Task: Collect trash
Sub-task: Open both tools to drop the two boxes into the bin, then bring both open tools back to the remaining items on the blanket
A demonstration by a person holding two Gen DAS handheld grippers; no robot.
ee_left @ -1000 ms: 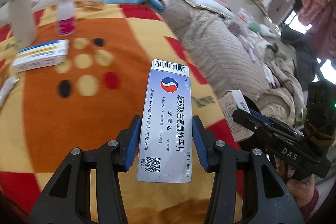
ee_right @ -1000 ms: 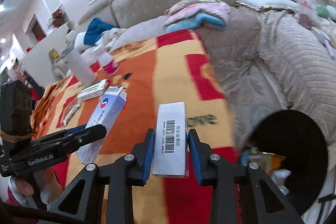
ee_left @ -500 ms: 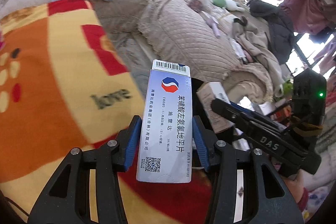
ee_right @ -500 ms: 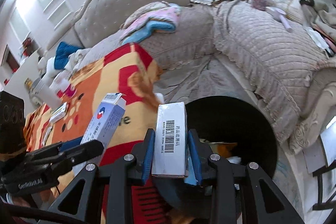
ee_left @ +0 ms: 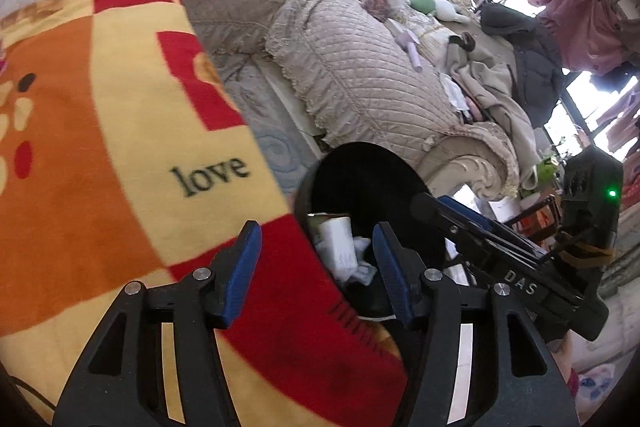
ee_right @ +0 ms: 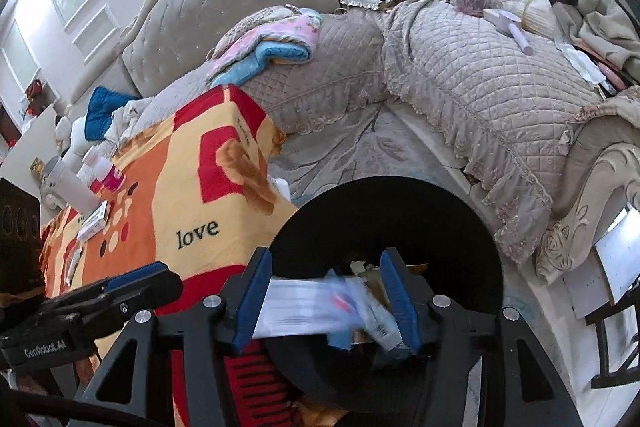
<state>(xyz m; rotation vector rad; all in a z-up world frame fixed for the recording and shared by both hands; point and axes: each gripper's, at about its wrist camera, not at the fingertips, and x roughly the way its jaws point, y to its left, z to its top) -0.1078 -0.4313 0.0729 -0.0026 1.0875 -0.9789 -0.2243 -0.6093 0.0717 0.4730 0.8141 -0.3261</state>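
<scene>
The sofa (ee_right: 472, 75) wraps the far side and the right, its quilted cover piled with a folded towel (ee_right: 276, 43), bags and clothes. Below it a blanket (ee_left: 120, 147) in orange, yellow and red (the word "love" printed near its edge) covers the desk; at its far left in the right wrist view stand a white bottle (ee_right: 70, 185) and a small carton (ee_right: 94, 221). The black bin (ee_right: 384, 223) sits in the gap between blanket edge and sofa front, its rim just beside both, so open room lies only straight above its mouth. Crumpled paper and a white box (ee_left: 340, 247) lie inside.

Half a second ago each gripper clamped a medicine box. Now the left gripper (ee_left: 318, 265) hangs over the bin's near rim with jaws apart and nothing between them. The right gripper (ee_right: 326, 297) is over the bin mouth, jaws also apart; blurred boxes (ee_right: 316, 307) show between them, and whether they touch the pads cannot be told.
</scene>
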